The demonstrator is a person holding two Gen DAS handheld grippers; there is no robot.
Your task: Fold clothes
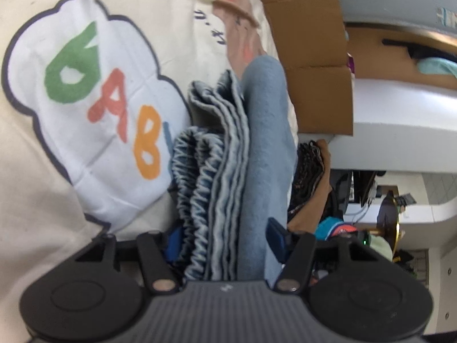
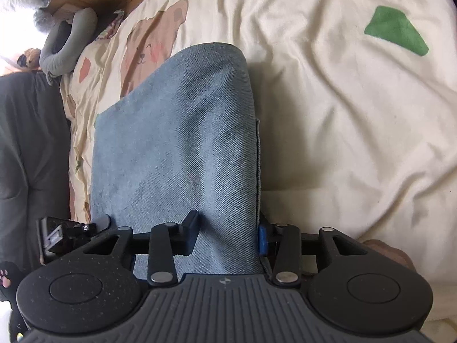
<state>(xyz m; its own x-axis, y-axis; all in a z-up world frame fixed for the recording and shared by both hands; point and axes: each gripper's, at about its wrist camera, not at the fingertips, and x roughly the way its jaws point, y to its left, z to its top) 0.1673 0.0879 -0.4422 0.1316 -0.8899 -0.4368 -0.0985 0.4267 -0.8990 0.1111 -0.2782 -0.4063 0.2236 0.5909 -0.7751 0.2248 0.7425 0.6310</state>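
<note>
On the bed, a cream printed cotton bedspread [image 2: 328, 91] fills the view, a brown cardboard box [image 1: 314, 57] at one o'clock. The folded blue denim garment [image 2: 182, 131] lies at centre. The left claw [image 1: 225, 245] clamps its stacked, elastic-waisted edge; the right claw [image 2: 225, 237] straddles the fold, whether gripping I cannot tell. Folding looks nearly finished; next, probably release and smooth.

Bed w/ cream printed cover [image 2: 328, 91]: bear and letter motifs. Brown cardboard boxes [image 1: 311, 57] stacked at far edge. Grey cushion [image 2: 68, 45] far left; bright daylight behind it.
</note>
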